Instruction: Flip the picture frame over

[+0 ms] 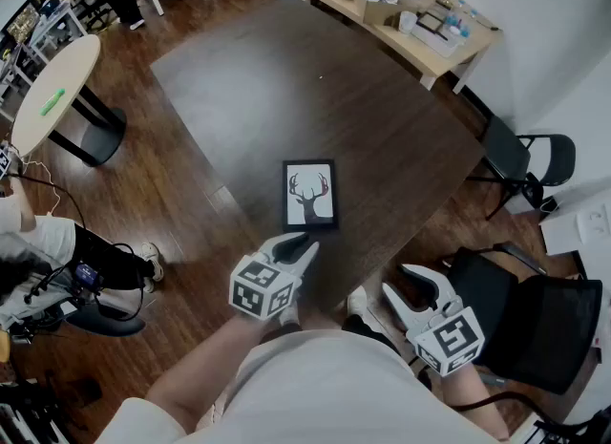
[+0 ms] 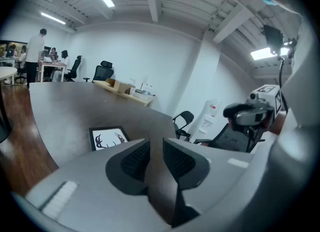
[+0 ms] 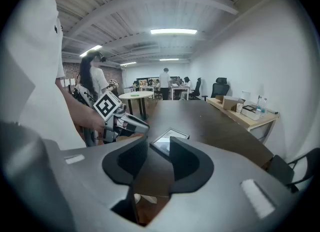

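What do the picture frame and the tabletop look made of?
The picture frame has a plain black border, probably painted wood or plastic. The table is dark brown with a soft, even sheen, likely laminate or veneer.

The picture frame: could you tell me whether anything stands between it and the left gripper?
Nothing visible does. The left gripper, jaws apart and empty, hovers just short of the near edge of the picture frame, with only bare table between them.
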The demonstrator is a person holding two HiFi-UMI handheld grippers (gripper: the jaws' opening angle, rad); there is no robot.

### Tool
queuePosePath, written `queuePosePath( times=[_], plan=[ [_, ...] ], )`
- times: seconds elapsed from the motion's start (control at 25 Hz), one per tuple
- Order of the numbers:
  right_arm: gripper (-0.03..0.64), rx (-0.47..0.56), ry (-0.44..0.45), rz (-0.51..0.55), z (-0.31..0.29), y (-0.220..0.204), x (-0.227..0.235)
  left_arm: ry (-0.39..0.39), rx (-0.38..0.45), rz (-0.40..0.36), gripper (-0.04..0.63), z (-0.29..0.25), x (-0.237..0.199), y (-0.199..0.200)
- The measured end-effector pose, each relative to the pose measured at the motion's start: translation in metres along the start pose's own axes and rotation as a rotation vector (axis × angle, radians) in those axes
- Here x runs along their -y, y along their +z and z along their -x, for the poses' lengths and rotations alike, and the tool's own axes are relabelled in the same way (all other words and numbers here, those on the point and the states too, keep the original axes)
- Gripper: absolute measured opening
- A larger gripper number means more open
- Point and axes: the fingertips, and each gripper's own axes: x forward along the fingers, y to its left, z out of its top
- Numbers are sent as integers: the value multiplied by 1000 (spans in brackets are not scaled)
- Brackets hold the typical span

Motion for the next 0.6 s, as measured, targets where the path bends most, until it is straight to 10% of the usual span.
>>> queuePosePath(
  times=[0.6],
  plan=[
    [141,-80,47,25,32,-22,90,370,-218,120,118,-157,-68,-46]
  ],
)
